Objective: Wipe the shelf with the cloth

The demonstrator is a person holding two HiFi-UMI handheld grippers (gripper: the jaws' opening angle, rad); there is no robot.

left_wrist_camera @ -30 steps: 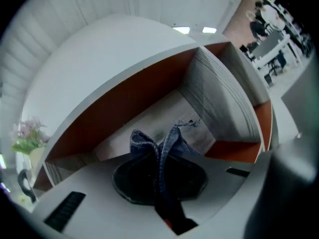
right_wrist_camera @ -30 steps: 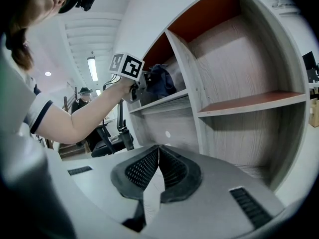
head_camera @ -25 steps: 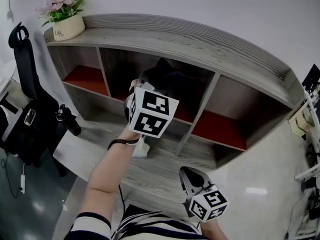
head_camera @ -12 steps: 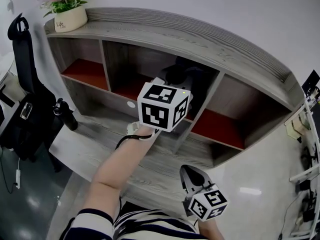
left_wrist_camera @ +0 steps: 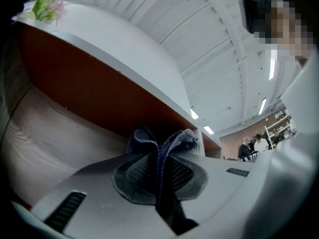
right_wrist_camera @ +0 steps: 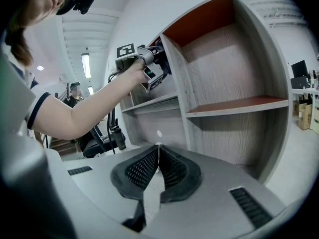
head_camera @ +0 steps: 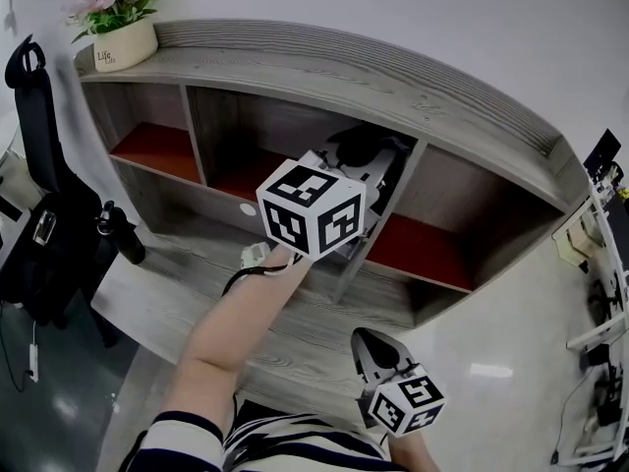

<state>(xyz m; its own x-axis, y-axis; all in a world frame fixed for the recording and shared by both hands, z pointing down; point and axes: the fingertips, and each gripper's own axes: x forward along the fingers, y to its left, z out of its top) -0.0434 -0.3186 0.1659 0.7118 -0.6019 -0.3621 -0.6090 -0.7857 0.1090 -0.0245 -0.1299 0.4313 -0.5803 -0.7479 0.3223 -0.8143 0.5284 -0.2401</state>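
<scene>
A grey wooden shelf with red-brown compartment floors fills the head view. My left gripper reaches into the middle compartment, close to the right divider, its marker cube facing me. It is shut on a dark blue cloth, which bunches up between the pads against the compartment's wooden back wall. My right gripper hangs low in front of my body, shut with nothing in it. The right gripper view shows the left gripper up at the shelf.
A potted pink flower stands on the shelf's top left end. A black office chair and a dark bottle are at the left. A low wooden ledge runs along the shelf's front. Glossy floor lies to the right.
My left gripper has moved with the cloth from the front of the middle compartment up and to the right, deeper inside toward the divider. The right gripper has stayed put.
</scene>
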